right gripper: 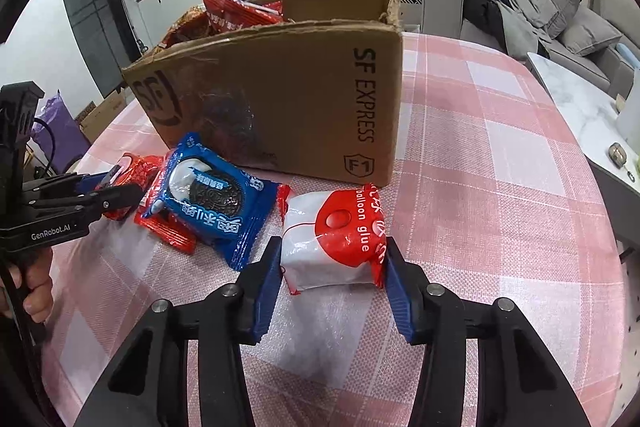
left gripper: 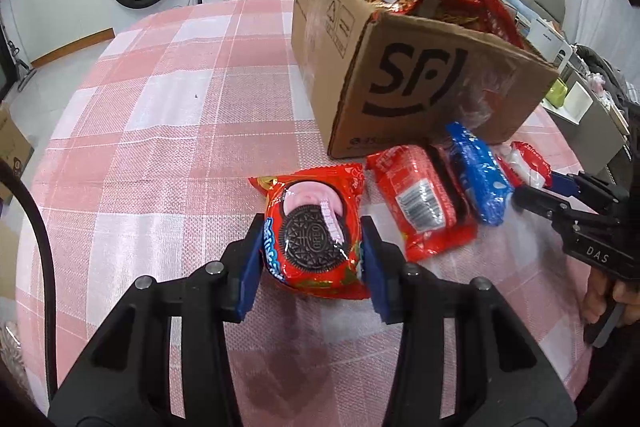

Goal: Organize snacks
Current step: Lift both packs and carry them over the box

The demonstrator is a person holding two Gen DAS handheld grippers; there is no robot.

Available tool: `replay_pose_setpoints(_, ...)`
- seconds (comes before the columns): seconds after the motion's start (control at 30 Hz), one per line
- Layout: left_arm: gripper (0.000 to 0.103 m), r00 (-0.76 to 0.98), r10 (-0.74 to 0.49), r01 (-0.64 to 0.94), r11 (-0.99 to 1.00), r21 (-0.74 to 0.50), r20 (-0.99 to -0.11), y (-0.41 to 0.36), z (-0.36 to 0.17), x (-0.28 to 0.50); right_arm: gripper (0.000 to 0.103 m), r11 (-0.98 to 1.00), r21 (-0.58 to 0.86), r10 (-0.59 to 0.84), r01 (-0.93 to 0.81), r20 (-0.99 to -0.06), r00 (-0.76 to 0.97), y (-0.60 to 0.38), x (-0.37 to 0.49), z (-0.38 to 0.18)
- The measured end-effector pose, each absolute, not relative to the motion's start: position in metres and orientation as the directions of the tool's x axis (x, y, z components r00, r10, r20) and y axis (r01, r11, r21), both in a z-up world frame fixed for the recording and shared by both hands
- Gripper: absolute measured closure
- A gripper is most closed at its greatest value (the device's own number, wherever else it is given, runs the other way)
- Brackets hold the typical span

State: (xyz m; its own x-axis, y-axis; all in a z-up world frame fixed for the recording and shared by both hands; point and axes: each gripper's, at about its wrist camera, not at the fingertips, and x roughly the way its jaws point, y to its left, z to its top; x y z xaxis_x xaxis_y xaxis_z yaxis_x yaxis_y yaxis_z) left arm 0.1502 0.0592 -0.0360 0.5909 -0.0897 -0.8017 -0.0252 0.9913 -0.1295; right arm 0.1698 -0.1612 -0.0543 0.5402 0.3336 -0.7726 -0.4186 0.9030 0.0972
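Both tools are clamped on packs lying on the tabletop [left gripper: 160, 75] beside the box [left gripper: 420, 67]: left tool [left gripper: 312, 247] on the Oreo pack [left gripper: 314, 227], right tool [right gripper: 332, 259] on the white-red packet [right gripper: 332, 247], presumably to go in the box.

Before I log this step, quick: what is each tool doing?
Left tool: closed on the red Oreo packet.
Right tool: closed on the white-and-red balloon glue packet.

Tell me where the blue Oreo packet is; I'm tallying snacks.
In both views, the blue Oreo packet lies on the table beside the cardboard box, atop red packets.
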Motion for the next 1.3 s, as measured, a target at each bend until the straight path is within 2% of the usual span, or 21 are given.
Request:
replay_pose_setpoints(0.3, 0.062, 0.641, -0.102, -0.005, 0.991, -0.137, -0.76, 0.052, -0.01, 0.132, 0.055, 0.902, 0.111, 0.358, -0.417, -0.731, 0.581, -0.172, 0.151, -0.035)
replay_pose_setpoints(0.77, 0.062, 0.729, -0.115, 0.028, 0.99, -0.138, -0.675, 0.035, 0.056, 0.105, 0.055, 0.892, 0.112, 0.406, -0.437, -0.625, 0.667, -0.181, 0.119, 0.026)
replay_pose_setpoints(1.3, 0.062, 0.773, -0.13, 0.064, 0.99, -0.128, -0.621, 0.021, 0.105, 0.126, 0.055, 0.89, 0.117, 0.425, -0.441, -0.563, 0.709, -0.176, 0.134, 0.07)
